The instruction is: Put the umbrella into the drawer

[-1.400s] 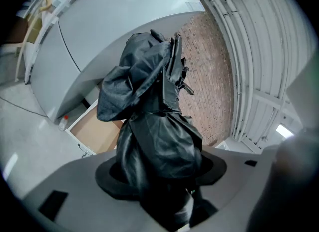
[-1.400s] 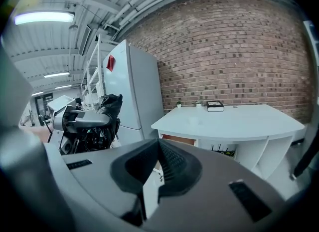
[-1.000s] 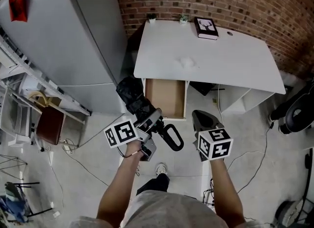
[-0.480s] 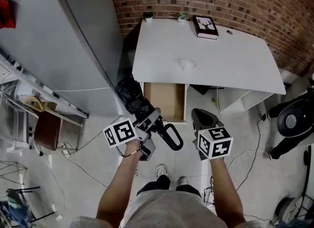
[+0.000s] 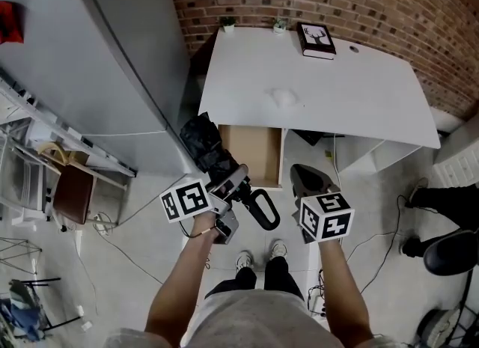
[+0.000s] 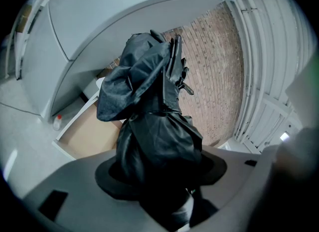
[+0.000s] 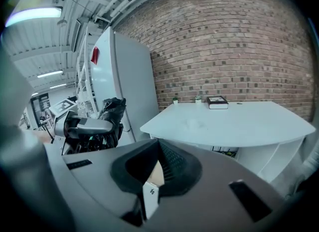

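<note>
A folded black umbrella (image 5: pixel 203 143) sticks out of my left gripper (image 5: pixel 230 183), whose jaws are shut on its lower part. Its looped handle (image 5: pixel 262 210) hangs behind the jaws. In the left gripper view the umbrella (image 6: pixel 149 106) fills the middle, gripped in the left gripper (image 6: pixel 159 176), with the open drawer (image 6: pixel 87 133) beyond it. That wooden-bottomed drawer (image 5: pixel 253 150) stands pulled out from under the white desk (image 5: pixel 337 99), just ahead of the umbrella's tip. My right gripper (image 5: pixel 308 180) hovers to the drawer's right, shut and empty (image 7: pixel 159 148).
A tall grey cabinet (image 5: pixel 97 55) stands left of the desk, close beside the umbrella. A dark book (image 5: pixel 314 40) and two small plants (image 5: pixel 228 22) sit at the desk's back edge. Cables lie on the floor, and another person's legs (image 5: pixel 438 200) are at the right.
Both grippers have edged a little toward the desk, the umbrella still held. My feet have stepped forward, and another person's legs have come in at the right.
</note>
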`<action>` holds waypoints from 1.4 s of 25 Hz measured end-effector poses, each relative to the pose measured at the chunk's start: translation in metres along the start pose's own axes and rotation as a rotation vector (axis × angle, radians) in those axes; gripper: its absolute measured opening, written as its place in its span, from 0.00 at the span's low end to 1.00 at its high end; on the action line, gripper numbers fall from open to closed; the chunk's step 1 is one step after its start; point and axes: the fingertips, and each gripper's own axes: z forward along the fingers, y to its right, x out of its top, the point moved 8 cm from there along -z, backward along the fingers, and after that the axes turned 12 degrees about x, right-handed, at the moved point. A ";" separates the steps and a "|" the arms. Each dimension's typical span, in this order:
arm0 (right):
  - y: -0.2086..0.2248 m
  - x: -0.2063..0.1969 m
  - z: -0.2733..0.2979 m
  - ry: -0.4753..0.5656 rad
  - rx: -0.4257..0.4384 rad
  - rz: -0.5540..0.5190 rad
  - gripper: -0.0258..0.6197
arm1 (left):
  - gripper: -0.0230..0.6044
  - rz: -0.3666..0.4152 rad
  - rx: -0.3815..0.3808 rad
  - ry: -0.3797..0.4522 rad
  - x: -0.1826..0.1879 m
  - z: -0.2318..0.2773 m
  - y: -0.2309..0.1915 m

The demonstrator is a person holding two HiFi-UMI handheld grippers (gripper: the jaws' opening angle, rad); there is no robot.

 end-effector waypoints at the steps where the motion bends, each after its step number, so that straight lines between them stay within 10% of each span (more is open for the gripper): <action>1: 0.003 0.000 0.000 -0.003 0.010 -0.002 0.04 | 0.47 -0.006 0.003 0.005 -0.002 0.002 0.001; 35: 0.080 -0.078 0.091 -0.182 0.223 -0.020 0.04 | 0.48 -0.138 0.157 -0.089 -0.072 0.110 -0.095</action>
